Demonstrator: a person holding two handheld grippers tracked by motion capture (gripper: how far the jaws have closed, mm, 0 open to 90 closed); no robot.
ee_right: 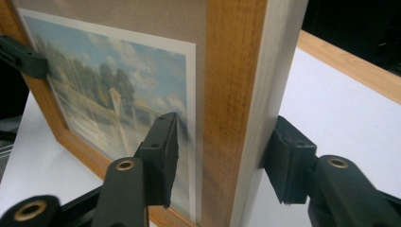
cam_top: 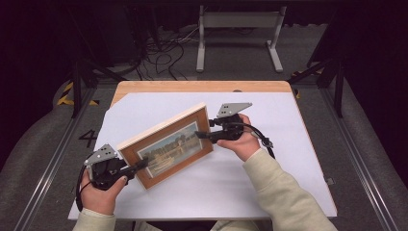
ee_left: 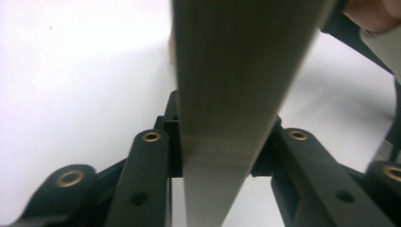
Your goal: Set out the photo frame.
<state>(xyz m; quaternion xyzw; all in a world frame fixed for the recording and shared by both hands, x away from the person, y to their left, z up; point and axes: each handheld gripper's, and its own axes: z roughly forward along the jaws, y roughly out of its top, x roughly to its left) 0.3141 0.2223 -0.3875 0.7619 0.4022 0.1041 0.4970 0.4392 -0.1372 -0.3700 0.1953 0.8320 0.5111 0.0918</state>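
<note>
Wooden and light-toned, the picture frame stood on its lower edge on the white counter, its long axis running diagonally from the near left to the far right; it lay between the two tools, one short end toward each; the left hand-held gripper had its jaws set against both faces of the near-left end, gripping it, as the left gripper view showed with the frame's edge squeezed between them; the right hand-held gripper straddled the far-right end, one pad at the back, the other just shy of the glass, so it stood part open with no firm hold; no containers were on the counter; the frame held a landscape print.
</note>
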